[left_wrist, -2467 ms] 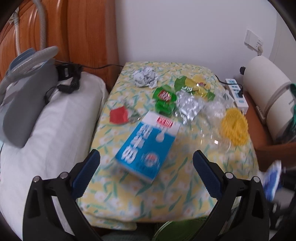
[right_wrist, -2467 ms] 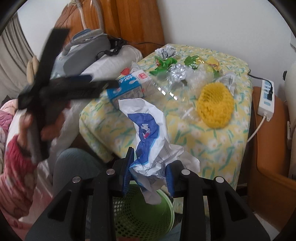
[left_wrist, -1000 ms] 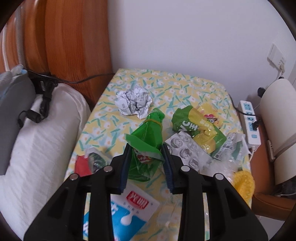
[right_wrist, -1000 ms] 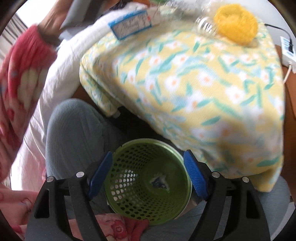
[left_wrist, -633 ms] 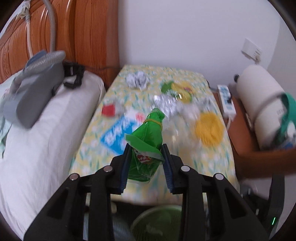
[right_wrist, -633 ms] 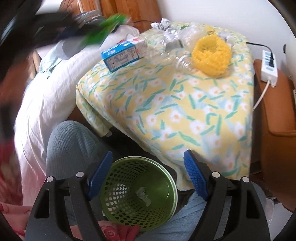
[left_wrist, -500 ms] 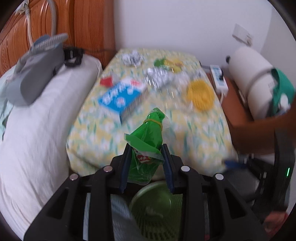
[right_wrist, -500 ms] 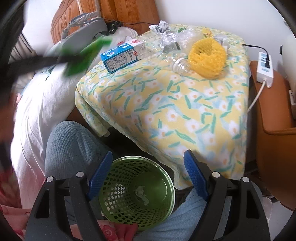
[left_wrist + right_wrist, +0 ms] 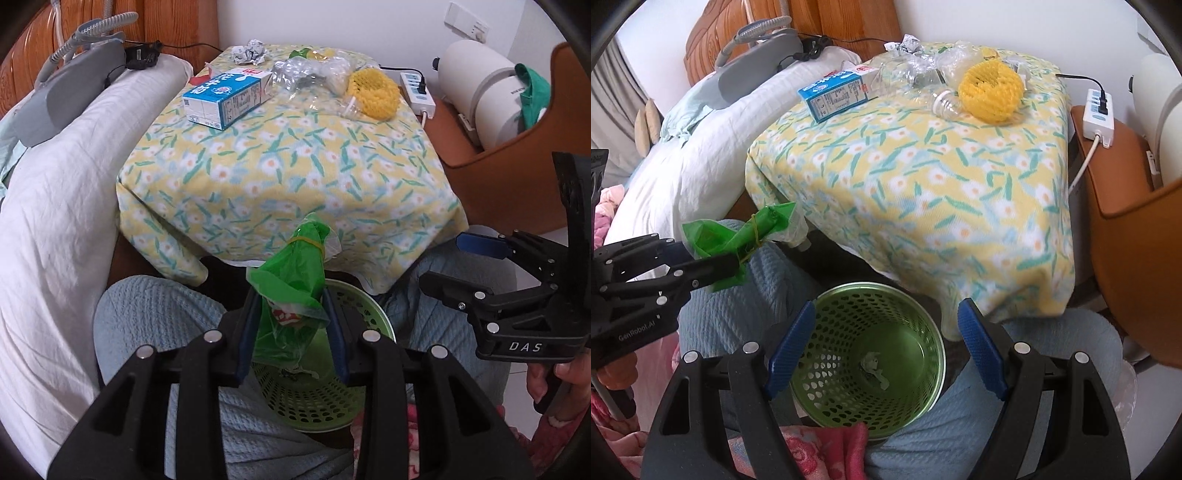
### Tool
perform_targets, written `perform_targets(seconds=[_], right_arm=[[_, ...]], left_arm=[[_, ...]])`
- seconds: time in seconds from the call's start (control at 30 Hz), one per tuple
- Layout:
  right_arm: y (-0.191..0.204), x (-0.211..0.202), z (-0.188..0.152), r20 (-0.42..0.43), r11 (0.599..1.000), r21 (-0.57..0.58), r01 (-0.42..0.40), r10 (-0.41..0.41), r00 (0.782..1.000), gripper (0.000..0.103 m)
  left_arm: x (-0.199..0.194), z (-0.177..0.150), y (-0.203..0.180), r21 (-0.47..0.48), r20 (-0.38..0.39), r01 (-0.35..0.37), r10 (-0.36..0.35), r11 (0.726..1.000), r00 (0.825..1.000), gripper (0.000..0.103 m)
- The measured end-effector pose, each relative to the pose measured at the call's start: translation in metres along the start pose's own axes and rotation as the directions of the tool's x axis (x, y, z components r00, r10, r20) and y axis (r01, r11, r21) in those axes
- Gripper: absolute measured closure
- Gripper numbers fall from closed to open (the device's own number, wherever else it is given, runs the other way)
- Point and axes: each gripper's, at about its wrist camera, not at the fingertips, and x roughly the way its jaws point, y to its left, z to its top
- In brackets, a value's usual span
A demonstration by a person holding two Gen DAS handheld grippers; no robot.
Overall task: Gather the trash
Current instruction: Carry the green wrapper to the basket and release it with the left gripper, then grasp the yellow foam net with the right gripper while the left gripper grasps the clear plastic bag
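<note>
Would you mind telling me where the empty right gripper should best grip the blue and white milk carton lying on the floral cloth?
Probably across the blue and white milk carton's two long side faces, coming from above: it lies flat with clear floral cloth beside its near end.

Soft, even daylight; faint shadows, no glare. Fisheye bending and dark vignette at edges; slight blur.

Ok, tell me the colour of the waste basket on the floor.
The waste basket is bright green with perforated walls, clearest in the right wrist view.
</note>
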Motion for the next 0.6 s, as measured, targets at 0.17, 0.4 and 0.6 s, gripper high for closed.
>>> perform_targets(seconds=[0.17, 0.4, 0.6], right_arm=[[0.003, -0.007, -0.006, 0.018, 1.000, -0.001, 0.018, -0.018, 1.000, 0.017], [0.005, -0.013, -0.008, 0.032, 1.000, -0.005, 0.024, -0.023, 0.999, 0.017], [0.003, -0.014, -0.005, 0.034, 1.000, -0.004, 0.027, -0.027, 0.999, 0.017]], left_arm=[[-0.009, -0.007, -0.009, 0.016, 0.022, -0.004, 0.004, 1.000, 1.000, 0.031], [-0.019, -0.007, -0.011, 0.022, 0.047, -0.008, 0.007, 1.000, 0.999, 0.022], [-0.021, -0.004, -0.006, 0.009, 0.057, -0.012, 0.011, 1.000, 0.998, 0.018]])
